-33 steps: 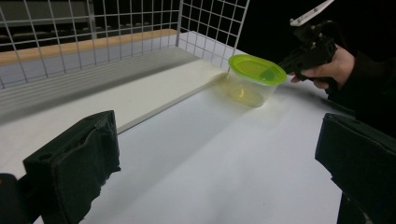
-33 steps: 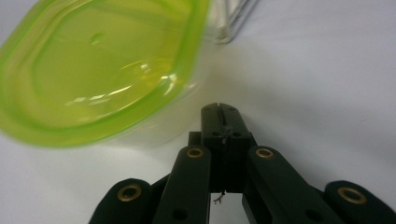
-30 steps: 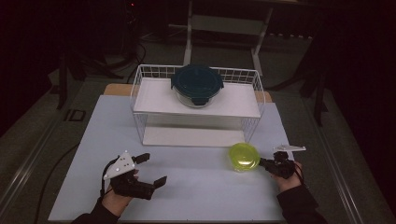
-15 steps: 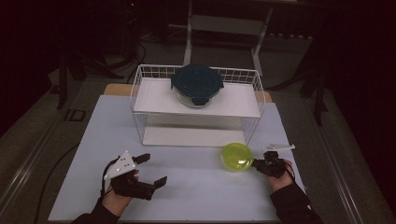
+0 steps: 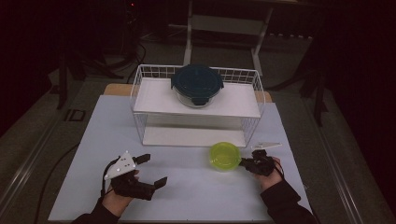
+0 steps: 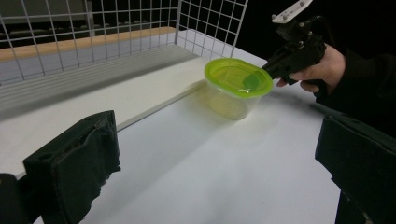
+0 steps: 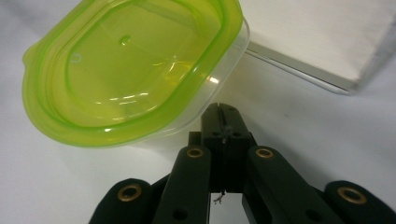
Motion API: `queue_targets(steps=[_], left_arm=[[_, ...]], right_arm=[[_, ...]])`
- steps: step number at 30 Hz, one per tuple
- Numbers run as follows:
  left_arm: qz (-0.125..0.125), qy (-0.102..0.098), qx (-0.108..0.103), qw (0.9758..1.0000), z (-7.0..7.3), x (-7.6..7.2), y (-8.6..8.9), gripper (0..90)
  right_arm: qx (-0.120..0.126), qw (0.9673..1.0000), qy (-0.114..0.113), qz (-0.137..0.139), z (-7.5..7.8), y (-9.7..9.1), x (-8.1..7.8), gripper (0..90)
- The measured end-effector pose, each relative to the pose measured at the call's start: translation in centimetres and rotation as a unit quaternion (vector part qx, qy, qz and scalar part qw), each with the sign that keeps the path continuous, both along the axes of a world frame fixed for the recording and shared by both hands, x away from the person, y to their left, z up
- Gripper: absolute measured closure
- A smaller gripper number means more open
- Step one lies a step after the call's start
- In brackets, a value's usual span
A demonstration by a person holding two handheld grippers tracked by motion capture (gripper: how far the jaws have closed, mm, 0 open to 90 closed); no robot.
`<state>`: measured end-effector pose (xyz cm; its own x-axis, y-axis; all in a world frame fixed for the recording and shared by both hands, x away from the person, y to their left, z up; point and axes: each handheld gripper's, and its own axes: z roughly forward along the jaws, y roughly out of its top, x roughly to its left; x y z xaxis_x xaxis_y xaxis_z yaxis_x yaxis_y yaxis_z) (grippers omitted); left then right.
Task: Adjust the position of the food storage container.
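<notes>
Pushing is the step you are on: right gripper [image 5: 244, 163], jaws pressed together, nudges the green-lidded tub [image 5: 225, 155] along the table before the wire rack [image 5: 140, 93]; left gripper [image 5: 152, 170] gapes idle, so ease steadily

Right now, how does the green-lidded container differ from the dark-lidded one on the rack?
The green-lidded container sits on the white tabletop in front of the wire rack; the dark-lidded container sits up on the rack's upper shelf. The green lid is translucent and oval; the dark one is opaque and round, with side clips. The shut right claw is against the green one; nothing touches the dark one. Both have clear bodies and are lidded.
</notes>
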<state>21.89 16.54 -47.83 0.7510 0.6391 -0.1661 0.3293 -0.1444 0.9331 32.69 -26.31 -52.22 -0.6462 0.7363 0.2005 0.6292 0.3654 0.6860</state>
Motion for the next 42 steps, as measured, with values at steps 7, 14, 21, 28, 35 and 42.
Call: queue_targets(steps=[7, 14, 21, 28, 35, 42], left_arm=[[-0.001, 0.000, 0.000, 1.0000, 0.0, 0.0, 0.0, 0.0], [-0.003, 0.001, 0.001, 1.0000, 0.0, -0.1, 0.0, 0.0], [-0.003, 0.002, 0.002, 1.0000, -0.1, 0.0, 0.0, 0.0], [-0.005, 0.002, 0.003, 1.0000, -0.1, -0.1, -0.1, 0.0], [-0.005, 0.001, 0.002, 1.0000, -0.1, -0.1, -0.1, 0.0], [-0.006, 0.001, 0.003, 1.0000, -0.2, -0.1, -0.1, 0.0]], right_arm=[[0.001, 0.9998, -0.001, 0.021, 0.0, 1.7, 0.0, 90.0], [-0.005, 0.9992, 0.002, 0.039, -0.1, 3.2, 0.0, 90.0], [-0.003, 0.9995, 0.001, 0.033, -0.1, 3.4, 0.4, 90.0], [-0.001, 0.9991, 0.004, 0.042, -0.2, 4.5, 0.7, 90.0], [0.000, 0.9981, 0.002, 0.061, -0.2, 6.1, 0.8, 90.0], [0.000, 0.9971, 0.001, 0.076, -0.2, 7.7, 0.7, 90.0]])
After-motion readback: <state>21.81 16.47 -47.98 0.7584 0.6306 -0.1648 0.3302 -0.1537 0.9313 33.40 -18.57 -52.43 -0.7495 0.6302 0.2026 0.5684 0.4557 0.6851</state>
